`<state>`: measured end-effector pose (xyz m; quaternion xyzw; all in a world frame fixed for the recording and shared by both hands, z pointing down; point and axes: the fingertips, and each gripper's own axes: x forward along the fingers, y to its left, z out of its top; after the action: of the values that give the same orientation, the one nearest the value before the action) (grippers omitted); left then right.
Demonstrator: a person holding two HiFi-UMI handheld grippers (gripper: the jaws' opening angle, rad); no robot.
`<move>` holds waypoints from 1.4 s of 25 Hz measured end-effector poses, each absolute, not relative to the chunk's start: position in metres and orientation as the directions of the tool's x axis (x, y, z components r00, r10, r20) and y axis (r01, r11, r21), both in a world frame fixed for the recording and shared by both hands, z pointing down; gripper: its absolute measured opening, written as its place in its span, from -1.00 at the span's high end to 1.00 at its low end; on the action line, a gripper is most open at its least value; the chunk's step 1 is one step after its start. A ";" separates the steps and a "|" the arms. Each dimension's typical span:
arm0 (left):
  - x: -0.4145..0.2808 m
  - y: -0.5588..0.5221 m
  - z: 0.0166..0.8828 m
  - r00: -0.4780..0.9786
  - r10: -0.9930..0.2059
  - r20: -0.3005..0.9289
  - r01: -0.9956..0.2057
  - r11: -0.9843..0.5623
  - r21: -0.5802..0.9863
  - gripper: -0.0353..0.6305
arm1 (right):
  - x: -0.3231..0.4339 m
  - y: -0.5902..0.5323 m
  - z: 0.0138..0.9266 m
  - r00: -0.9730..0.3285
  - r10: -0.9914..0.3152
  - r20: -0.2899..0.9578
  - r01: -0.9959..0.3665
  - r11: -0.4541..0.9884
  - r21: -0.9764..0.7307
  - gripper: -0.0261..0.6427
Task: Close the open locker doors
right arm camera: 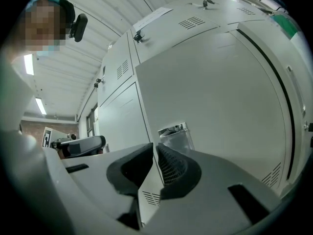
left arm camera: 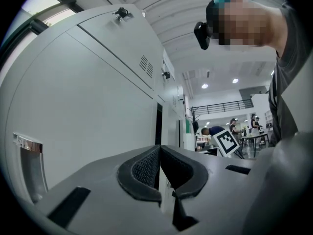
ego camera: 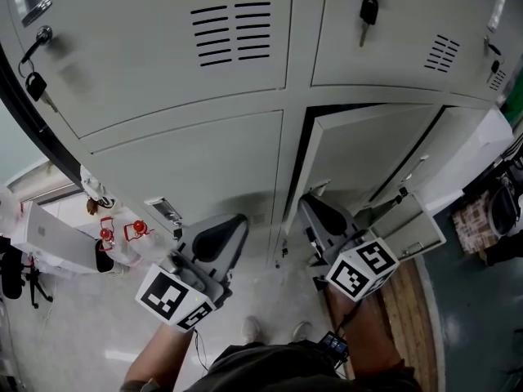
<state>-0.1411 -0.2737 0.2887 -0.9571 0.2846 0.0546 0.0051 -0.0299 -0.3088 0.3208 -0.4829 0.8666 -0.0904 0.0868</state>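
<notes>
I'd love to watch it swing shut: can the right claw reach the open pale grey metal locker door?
Probably yes. The right claw sits close in front of the open pale grey metal locker door, near its free edge, and nothing stands between them.

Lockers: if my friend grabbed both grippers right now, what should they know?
Left gripper: shut, empty, beside the closed lower left door.
Right gripper: shut on the free edge of the lower right door.
That door is ajar, with a dark gap along its left side.
Upper left door and upper right door look shut.
Left to do: push the lower right door closed, then let go.
</notes>
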 end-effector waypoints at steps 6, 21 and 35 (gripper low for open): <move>-0.144 -0.278 0.288 0.825 -0.555 -0.107 -0.557 -0.830 0.020 0.87 | -0.031 -0.316 0.321 -0.525 -0.849 -0.061 -0.818 0.523 -0.241 0.82; -0.145 -0.286 0.289 0.812 -0.575 -0.098 -0.576 -0.817 0.018 0.87 | -0.032 -0.334 0.323 -0.543 -0.838 -0.053 -0.807 0.539 -0.243 0.82; -0.147 -0.292 0.288 0.798 -0.596 -0.088 -0.597 -0.802 0.011 0.87 | -0.033 -0.344 0.324 -0.561 -0.826 -0.055 -0.794 0.555 -0.248 0.82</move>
<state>-0.1472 -0.2915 0.2878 -0.9482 0.3144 0.0437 0.0087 -0.0328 -0.3445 0.3239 -0.4613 0.8780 -0.0978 0.0829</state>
